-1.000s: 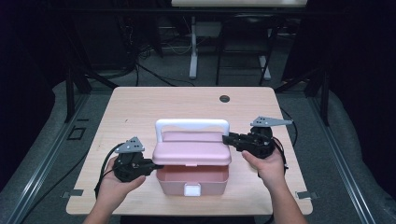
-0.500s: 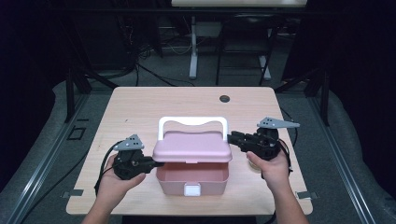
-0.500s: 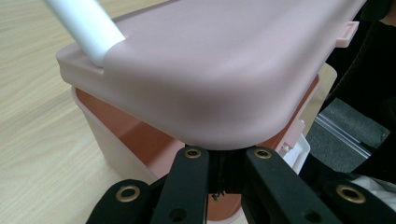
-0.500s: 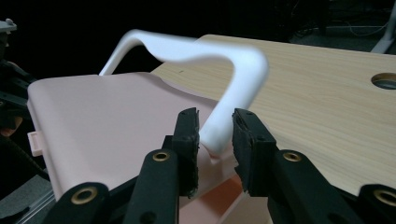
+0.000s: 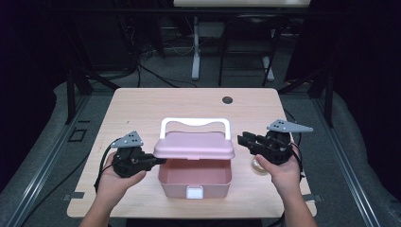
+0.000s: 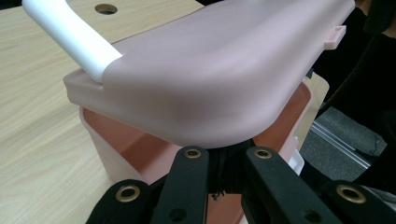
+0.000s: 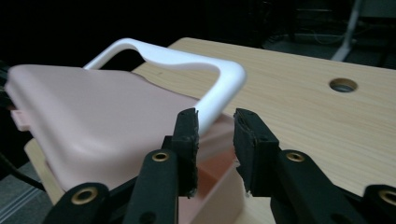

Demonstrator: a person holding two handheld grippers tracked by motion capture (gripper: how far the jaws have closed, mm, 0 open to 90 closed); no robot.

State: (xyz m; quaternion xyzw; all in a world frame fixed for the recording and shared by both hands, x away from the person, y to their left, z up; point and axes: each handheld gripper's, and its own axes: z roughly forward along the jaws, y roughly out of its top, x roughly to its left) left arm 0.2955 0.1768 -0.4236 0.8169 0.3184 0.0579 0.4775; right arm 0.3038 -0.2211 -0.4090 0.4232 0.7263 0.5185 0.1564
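A pink lidded storage box (image 5: 195, 178) sits near the front edge of the light wood table (image 5: 142, 106), its lid (image 5: 194, 144) lifted at the front and tilted back on its rear hinge so the empty inside shows. The left gripper (image 5: 158, 161) has its jaws closed on the lid's left edge; in the left gripper view the lid's rounded rim (image 6: 205, 135) runs down between the two black jaws, which explains why the lid hangs raised rather than dropping shut. The white carry handle (image 5: 195, 124) stands up along the lid's far side. The right gripper (image 5: 242, 140) hovers just beside the lid's right end, jaws parted and holding nothing, apparently ready to steady the lid or box. A small round object (image 5: 257, 165) lies on the table beneath the right hand (image 5: 279, 170); what it is cannot be told.
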